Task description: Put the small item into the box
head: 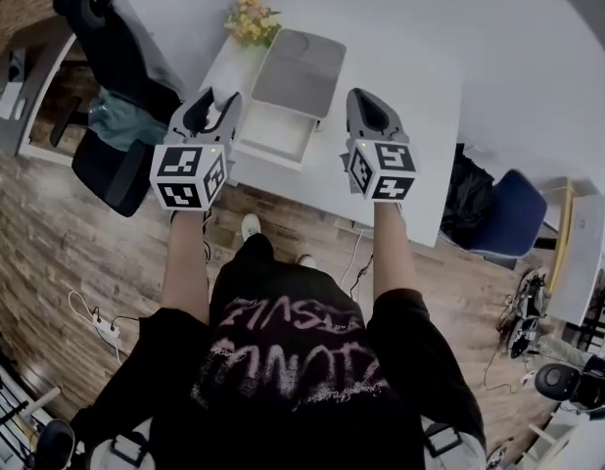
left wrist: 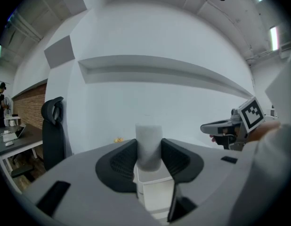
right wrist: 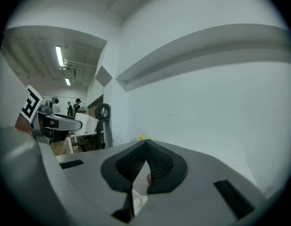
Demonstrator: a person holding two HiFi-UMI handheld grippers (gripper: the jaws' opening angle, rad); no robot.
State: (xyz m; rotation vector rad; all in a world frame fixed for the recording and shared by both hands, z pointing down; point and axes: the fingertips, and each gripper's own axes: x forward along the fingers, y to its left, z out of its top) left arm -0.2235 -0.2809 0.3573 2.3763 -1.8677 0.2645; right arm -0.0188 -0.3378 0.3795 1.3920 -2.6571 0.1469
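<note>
An open box (head: 275, 133) stands on the white table (head: 420, 135), its grey lid (head: 301, 71) tipped back. My left gripper (head: 212, 101) hovers at the box's left side, jaws open with nothing between them. Through its gap (left wrist: 149, 142) the lid (left wrist: 149, 145) and white box (left wrist: 152, 192) show ahead. My right gripper (head: 366, 101) hovers at the box's right side. Its jaws (right wrist: 145, 142) meet at the tips. A small pinkish spot (right wrist: 148, 177) shows low in the slit; whether it is pinched or lies beyond, I cannot tell.
Yellow flowers (head: 251, 20) sit at the table's far corner. A black office chair (head: 112, 57) stands left of the table, a blue chair (head: 513, 213) to its right. Cables lie on the wooden floor (head: 58, 253). People stand far off near a desk (right wrist: 72, 107).
</note>
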